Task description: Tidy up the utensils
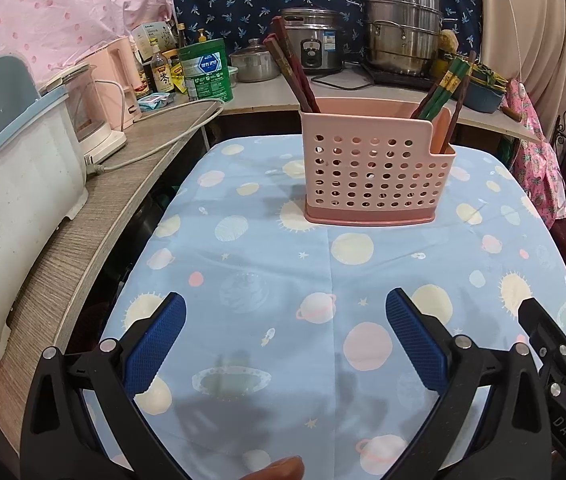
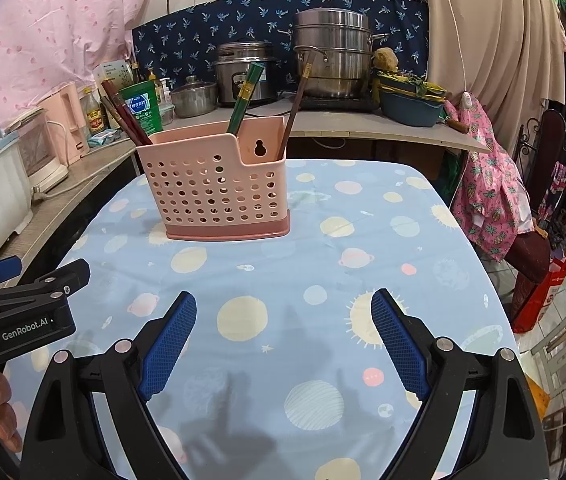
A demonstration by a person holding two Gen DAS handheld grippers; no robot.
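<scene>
A pink perforated utensil holder (image 1: 375, 168) stands upright on the blue planet-print tablecloth (image 1: 283, 264); it also shows in the right wrist view (image 2: 215, 192). Dark red chopsticks (image 1: 291, 72) lean out of its left side, green chopsticks (image 1: 443, 88) and a brown one (image 1: 461, 96) out of its right side. In the right wrist view the red chopsticks (image 2: 123, 116), green chopsticks (image 2: 245, 98) and brown chopstick (image 2: 297, 104) show too. My left gripper (image 1: 285, 332) is open and empty, well short of the holder. My right gripper (image 2: 283, 332) is open and empty, also short of it.
A wooden counter (image 1: 95, 216) runs along the left with a white bin (image 1: 11, 200), a blender and a cord. Behind the table stand a rice cooker (image 1: 315, 40), steel steamer pots (image 1: 401, 28), bottles and a green tin. Pink clothing (image 2: 491, 200) hangs at the right.
</scene>
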